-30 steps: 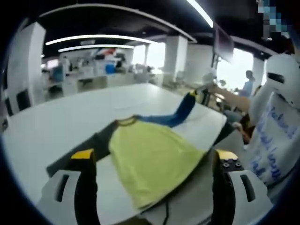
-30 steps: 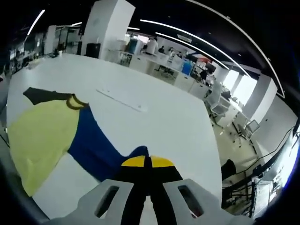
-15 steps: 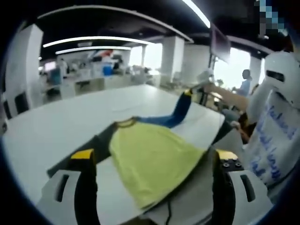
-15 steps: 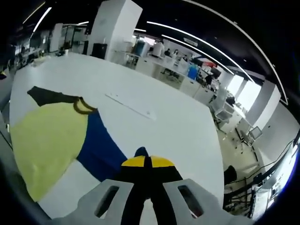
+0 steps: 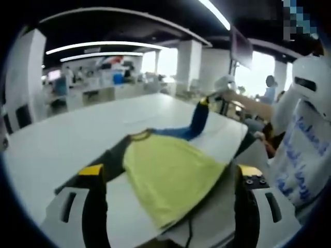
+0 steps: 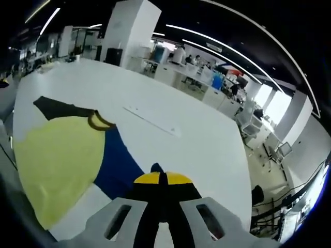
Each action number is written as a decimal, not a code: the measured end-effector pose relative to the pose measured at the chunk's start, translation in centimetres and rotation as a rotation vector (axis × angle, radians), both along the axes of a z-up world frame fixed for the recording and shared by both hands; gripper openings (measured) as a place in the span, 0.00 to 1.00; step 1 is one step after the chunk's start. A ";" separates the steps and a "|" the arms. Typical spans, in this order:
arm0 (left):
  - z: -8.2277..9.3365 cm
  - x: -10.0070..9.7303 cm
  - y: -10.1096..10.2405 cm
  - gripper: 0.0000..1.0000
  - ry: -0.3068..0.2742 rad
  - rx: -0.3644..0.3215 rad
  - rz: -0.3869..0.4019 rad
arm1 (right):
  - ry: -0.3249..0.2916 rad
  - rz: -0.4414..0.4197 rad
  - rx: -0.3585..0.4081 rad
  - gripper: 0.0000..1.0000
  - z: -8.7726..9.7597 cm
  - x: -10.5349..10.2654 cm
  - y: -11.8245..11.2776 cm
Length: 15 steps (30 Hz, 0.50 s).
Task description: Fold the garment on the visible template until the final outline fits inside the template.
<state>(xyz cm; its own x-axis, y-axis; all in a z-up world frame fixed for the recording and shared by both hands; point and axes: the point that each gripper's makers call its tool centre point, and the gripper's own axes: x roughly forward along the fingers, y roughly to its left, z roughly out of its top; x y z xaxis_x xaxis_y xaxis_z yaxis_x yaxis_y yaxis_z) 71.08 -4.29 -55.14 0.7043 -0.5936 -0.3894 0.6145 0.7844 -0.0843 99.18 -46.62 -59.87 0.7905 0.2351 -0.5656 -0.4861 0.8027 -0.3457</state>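
The white surface (image 6: 196,139) is broad, smooth and matte, and the garment (image 5: 165,173) lies flat on it near the edge closest to the person. It is a soft knit shirt with a yellow body, a ribbed collar (image 6: 100,121), a dark sleeve (image 6: 54,107) spread to one side and a blue sleeve (image 6: 116,165) on the other. The fold looks barely begun: body and dark sleeve are still laid out full, and only the blue sleeve is raised. No template outline can be made out under the shirt (it may be hidden by the cloth).

The right gripper (image 6: 162,182) has its jaws pressed together on the cuff of the blue sleeve, which the left gripper view shows lifted off the surface. The left gripper (image 5: 168,178) hovers with jaws spread wide, holding nothing.
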 end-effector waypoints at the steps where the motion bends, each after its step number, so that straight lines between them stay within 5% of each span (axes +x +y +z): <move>1: 0.0 -0.1 0.0 0.99 0.000 -0.001 -0.003 | 0.000 0.003 0.000 0.01 0.1 0.0 0.2; 15: -0.2 -0.2 0.3 0.99 0.002 0.001 0.000 | -0.005 0.053 -0.003 0.01 0.1 1.5 3.3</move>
<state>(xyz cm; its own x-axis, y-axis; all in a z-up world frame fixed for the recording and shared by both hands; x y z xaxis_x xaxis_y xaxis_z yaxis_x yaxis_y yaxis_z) 70.85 -3.96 -55.33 0.7033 -0.5935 -0.3914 0.6146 0.7843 -0.0849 100.65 -43.37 -59.78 0.7797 0.2751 -0.5625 -0.5264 0.7745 -0.3509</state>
